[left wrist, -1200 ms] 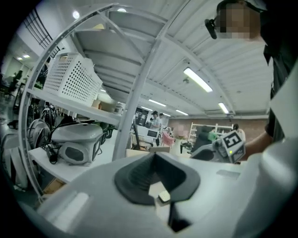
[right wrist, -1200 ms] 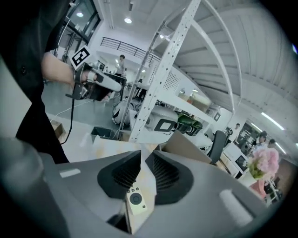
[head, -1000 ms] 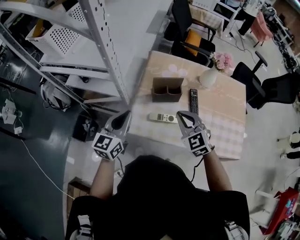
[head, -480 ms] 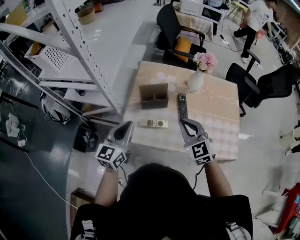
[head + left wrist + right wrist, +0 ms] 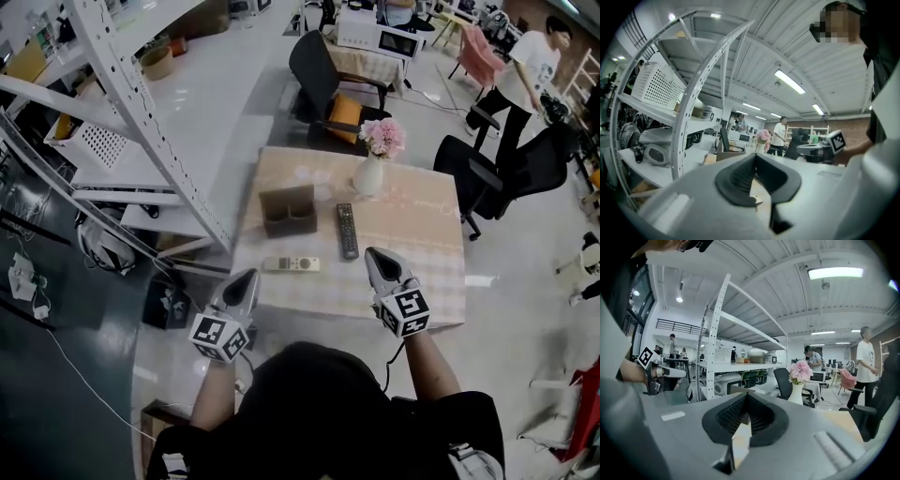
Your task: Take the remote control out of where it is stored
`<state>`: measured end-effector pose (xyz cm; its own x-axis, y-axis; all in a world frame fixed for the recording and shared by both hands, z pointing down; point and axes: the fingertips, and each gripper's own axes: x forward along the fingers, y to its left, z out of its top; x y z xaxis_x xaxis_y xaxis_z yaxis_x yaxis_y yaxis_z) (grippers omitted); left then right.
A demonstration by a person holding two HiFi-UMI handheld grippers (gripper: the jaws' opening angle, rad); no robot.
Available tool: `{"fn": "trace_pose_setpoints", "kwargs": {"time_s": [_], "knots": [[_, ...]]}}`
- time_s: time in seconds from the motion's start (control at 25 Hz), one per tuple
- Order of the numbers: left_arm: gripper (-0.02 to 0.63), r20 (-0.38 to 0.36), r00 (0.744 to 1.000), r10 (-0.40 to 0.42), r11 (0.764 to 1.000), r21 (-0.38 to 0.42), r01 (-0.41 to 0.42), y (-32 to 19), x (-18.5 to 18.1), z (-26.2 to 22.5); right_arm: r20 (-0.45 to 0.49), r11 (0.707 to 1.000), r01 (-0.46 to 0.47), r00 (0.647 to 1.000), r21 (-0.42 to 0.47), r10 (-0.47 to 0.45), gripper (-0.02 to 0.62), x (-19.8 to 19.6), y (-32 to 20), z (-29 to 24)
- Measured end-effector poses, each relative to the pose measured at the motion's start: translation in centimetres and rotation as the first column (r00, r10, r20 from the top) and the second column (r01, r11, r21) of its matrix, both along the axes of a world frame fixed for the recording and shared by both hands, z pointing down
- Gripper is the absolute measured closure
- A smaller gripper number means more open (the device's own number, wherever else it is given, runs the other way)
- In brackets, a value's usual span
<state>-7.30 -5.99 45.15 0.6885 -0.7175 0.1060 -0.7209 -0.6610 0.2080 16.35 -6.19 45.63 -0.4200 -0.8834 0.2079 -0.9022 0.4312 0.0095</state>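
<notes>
left gripper (image 5: pixel 246 279): closed, empty | right gripper (image 5: pixel 376 257): closed, empty | black remote (image 5: pixel 347 230), white remote (image 5: pixel 291 264): flat on table (image 5: pixel 422 234), beside holder (image 5: pixel 288 210)

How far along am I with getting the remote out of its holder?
Looks done: the black remote and the white remote lie flat on the table, outside the brown holder. In hand: nothing; the left gripper and right gripper hover near the table's front edge, jaws shut and empty. Left: apparently nothing, though the holder's inside isn't fully visible.
</notes>
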Motion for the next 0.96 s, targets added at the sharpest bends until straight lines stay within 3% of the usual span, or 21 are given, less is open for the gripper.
{"fn": "trace_pose_setpoints", "kwargs": {"time_s": [0.96], "knots": [[0.603,-0.01,1.0,0.018,1.0,0.008,-0.018,2.9,0.8,-1.9,0.053,0.999,0.047,0.997,-0.015,-0.046,0.591,-1.0,3.2,-2.1]]}}
